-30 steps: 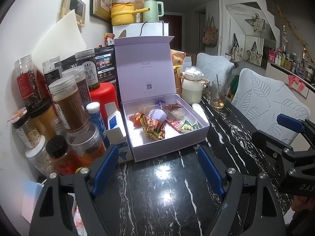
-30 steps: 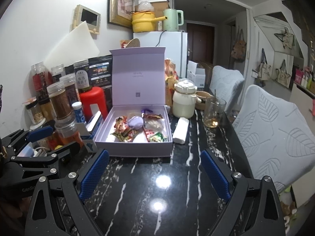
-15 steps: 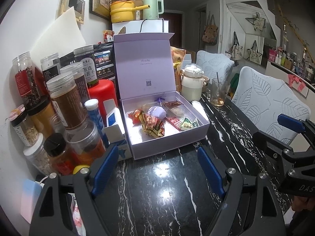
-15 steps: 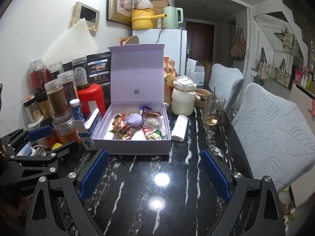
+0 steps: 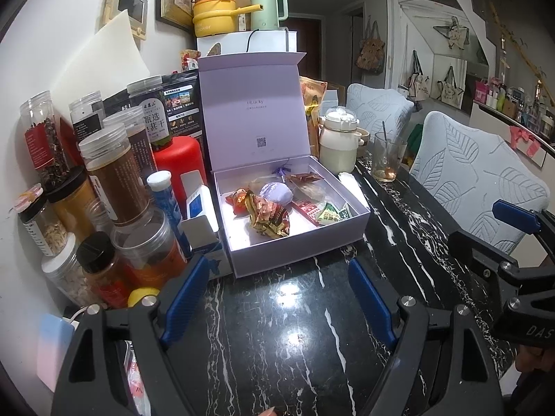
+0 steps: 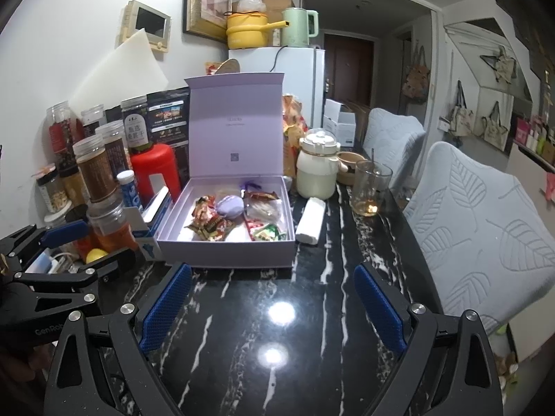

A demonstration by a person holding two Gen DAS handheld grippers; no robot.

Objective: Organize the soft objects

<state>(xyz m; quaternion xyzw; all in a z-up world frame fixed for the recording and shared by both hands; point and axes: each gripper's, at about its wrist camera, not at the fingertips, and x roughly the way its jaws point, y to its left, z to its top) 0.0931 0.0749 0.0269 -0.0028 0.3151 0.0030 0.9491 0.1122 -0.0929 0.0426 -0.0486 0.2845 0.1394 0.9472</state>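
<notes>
A lilac gift box (image 5: 298, 254) (image 6: 225, 253) stands on the black marble table with its lid propped upright. Inside lie a purple round soft pouch (image 5: 276, 192) (image 6: 229, 205), crinkled snack wrappers (image 5: 267, 216) (image 6: 210, 225) and green sachets (image 5: 331, 213) (image 6: 269, 232). A white rolled tissue pack (image 6: 311, 220) (image 5: 348, 182) rests just right of the box. My left gripper (image 5: 281, 298) hovers open over the table in front of the box, nothing between its blue pads. My right gripper (image 6: 272, 306) is likewise open and empty, short of the box's front wall.
Several jars and bottles (image 5: 111, 180) (image 6: 97, 173) crowd the table's left side by the wall. A cream jug (image 6: 317, 170) and a glass with a spoon (image 6: 369, 187) stand behind the tissue pack. Leaf-patterned chairs (image 6: 485, 235) line the right edge.
The view of the box has shifted very slightly in both wrist views; both grippers stay open and nothing was picked up or released.
</notes>
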